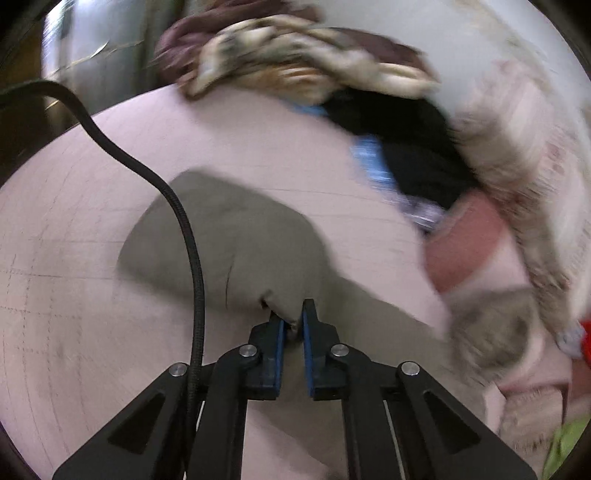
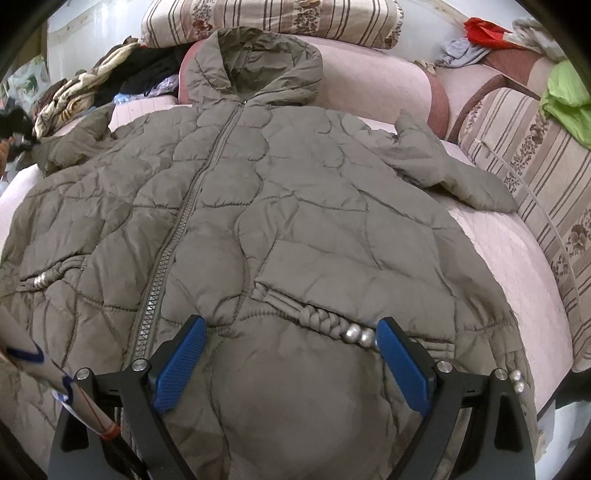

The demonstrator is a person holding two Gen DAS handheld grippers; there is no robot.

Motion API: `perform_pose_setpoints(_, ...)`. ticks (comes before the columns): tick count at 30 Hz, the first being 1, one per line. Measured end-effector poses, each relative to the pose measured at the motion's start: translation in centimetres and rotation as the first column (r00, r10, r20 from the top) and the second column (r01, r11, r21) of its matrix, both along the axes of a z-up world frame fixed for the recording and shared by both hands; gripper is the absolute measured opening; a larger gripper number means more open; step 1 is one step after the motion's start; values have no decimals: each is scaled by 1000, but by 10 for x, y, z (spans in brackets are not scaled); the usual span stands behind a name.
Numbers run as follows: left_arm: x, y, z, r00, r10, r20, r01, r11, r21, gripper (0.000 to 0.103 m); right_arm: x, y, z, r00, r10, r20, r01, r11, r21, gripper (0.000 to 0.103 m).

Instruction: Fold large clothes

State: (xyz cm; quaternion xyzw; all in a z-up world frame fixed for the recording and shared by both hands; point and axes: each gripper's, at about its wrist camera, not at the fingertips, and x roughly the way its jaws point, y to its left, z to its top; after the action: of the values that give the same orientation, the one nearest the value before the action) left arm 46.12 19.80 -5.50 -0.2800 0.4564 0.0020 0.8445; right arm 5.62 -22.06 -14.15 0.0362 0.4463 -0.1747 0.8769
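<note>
Two grippers working: left gripper [image 1: 293, 321] pinches the khaki puffer jacket's [image 2: 280, 206] sleeve [image 1: 229, 243]; right gripper [image 2: 291, 339] hovers, fingers spread, above its hem on the pink bed [image 2: 517, 258].

A pale pink quilted bedcover [image 2: 509, 254] spreads wide across the scene, faint stitched grid lines running over it. Along the far side sits a striped, flower-patterned cushion [image 2: 269, 18], and another striped cushion [image 2: 532, 155] lines the right edge. There's a heap of mixed clothes [image 2: 110, 77] at the far left corner, patterned and black fabrics tangled together. A bright green cloth [image 2: 567, 96] and a red one [image 2: 484, 31] lie up at the right. The left wrist view is motion-blurred; a pale wall [image 1: 424, 22] shows behind.
</note>
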Motion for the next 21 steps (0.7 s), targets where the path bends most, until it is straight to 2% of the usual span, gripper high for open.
perform_pose_setpoints(2,-15,-30,26,996,-73,53,74,997,-10,7,-7,-1,6,1000,0,18,0,1000,3,95)
perform_pose_setpoints(4,-33,-68,50,981,-162,105,163,987,-3,7,-15,-2,13,999,-4,39,4,1000,6,95)
perform_pose_setpoints(6,-55,-112,66,953,-266,145,269,963,1,7,-23,-6,19,998,-15,56,14,1000,17,95)
perform_pose_setpoints(8,-83,-158,75,910,-377,171,383,924,1,7,-32,-11,25,997,-34,73,31,999,31,95)
perform_pose_setpoints(9,-100,-185,76,882,-435,181,443,897,-4,7,-35,-12,27,996,-41,78,38,999,37,95)
perform_pose_setpoints(12,-138,-239,66,829,-533,172,535,844,39,8,-47,-21,33,993,-73,95,67,995,69,95)
perform_pose_setpoints(15,-173,-282,44,794,-598,114,590,802,94,13,-57,-32,41,988,-109,105,99,990,100,95)
perform_pose_setpoints(16,-181,-290,38,785,-612,93,603,790,109,15,-60,-35,43,987,-118,109,107,988,107,95)
perform_pose_setpoints(17,-191,-294,30,777,-625,73,616,779,120,22,-63,-37,45,986,-124,111,111,988,110,95)
perform_pose_setpoints(21,-241,-281,23,777,-625,73,603,773,196,40,-71,-46,52,985,-134,111,121,986,114,95)
